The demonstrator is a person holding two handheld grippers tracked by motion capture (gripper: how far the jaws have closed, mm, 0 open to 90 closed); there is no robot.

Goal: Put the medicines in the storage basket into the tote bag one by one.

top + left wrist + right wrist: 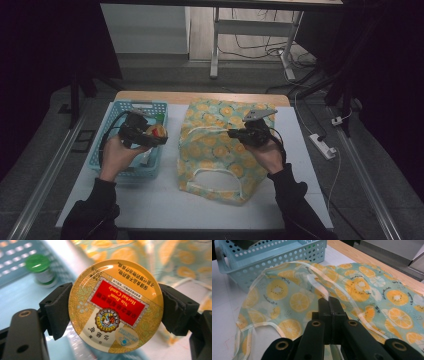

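A round yellow tin (115, 306) with a red herbal candy label sits clamped by its rim between the black pads of my left gripper (115, 311). In the high view that gripper (158, 135) holds the tin (158, 131) above the right side of a light blue perforated basket (107, 125). A fruit-print cloth bag (220, 150) lies flat at the table's middle. My right gripper (235, 133) is over the bag, and in its own view its jaws (329, 301) are shut on the bag's pale strap (317, 280), which is raised off the cloth (374, 290).
A small bottle with a green cap (40, 268) stands in the basket (15, 255) below the tin. The basket (274, 255) lies just left of the bag. White table surface (165, 200) extends toward the person. A power strip (322, 145) lies on the floor at right.
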